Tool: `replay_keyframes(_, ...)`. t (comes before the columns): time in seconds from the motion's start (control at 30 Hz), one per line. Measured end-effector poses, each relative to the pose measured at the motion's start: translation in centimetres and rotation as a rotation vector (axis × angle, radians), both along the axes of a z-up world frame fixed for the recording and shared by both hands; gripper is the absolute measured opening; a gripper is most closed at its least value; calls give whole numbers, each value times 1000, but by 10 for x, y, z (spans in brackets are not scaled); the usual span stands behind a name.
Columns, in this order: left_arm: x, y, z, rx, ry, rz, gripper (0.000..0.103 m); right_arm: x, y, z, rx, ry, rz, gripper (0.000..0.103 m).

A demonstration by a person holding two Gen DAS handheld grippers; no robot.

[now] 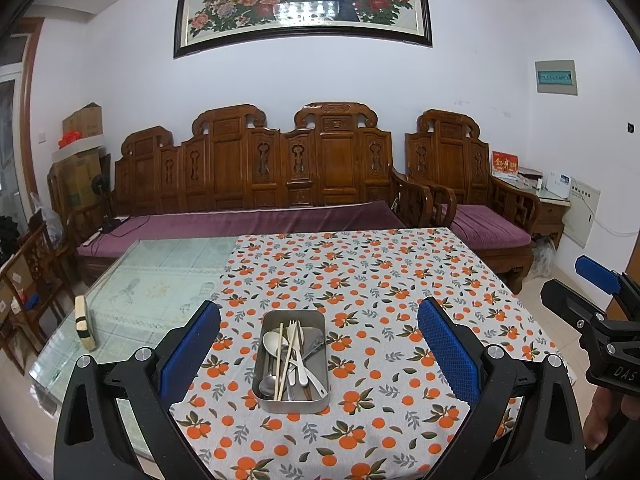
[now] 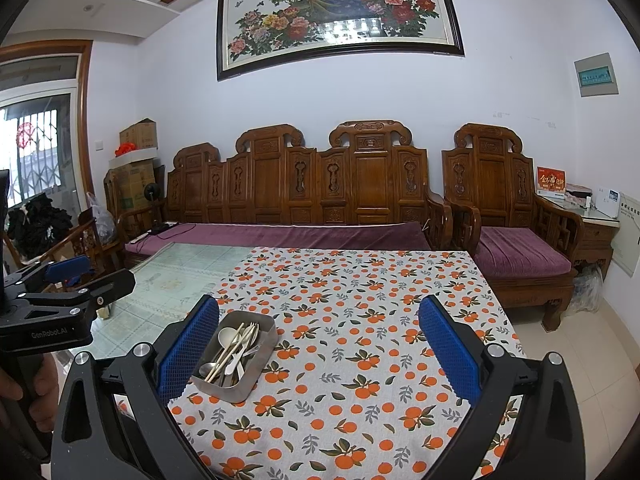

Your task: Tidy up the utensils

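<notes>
A rectangular metal tray [image 1: 297,404] sits on the orange-print tablecloth [image 1: 400,280], holding a jumble of utensils: white spoons [image 1: 271,340], wooden chopsticks [image 1: 280,360], a fork and metal spoons. My left gripper [image 1: 319,344] is open and empty, held above and in front of the tray. My right gripper [image 2: 319,344] is open and empty; the tray [image 2: 240,390] lies by its left finger in the right wrist view. The right gripper also shows at the right edge of the left wrist view [image 1: 600,280].
The cloth [image 2: 360,300] covers the right part of a glass-topped table [image 1: 160,272]. A small cream block [image 1: 85,322] stands at the table's left edge. A carved wooden sofa [image 1: 256,184] and armchair [image 1: 472,184] with purple cushions stand behind the table.
</notes>
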State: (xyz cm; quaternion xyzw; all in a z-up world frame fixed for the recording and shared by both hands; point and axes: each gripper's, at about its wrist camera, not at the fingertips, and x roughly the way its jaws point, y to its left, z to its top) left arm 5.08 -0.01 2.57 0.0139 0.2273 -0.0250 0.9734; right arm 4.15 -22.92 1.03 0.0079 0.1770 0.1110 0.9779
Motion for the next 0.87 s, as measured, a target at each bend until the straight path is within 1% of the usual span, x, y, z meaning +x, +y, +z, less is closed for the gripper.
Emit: replay_keyframes(0.87,-1,0,7,2,-8,-3,95,0,-1,0,1,1,-1,100)
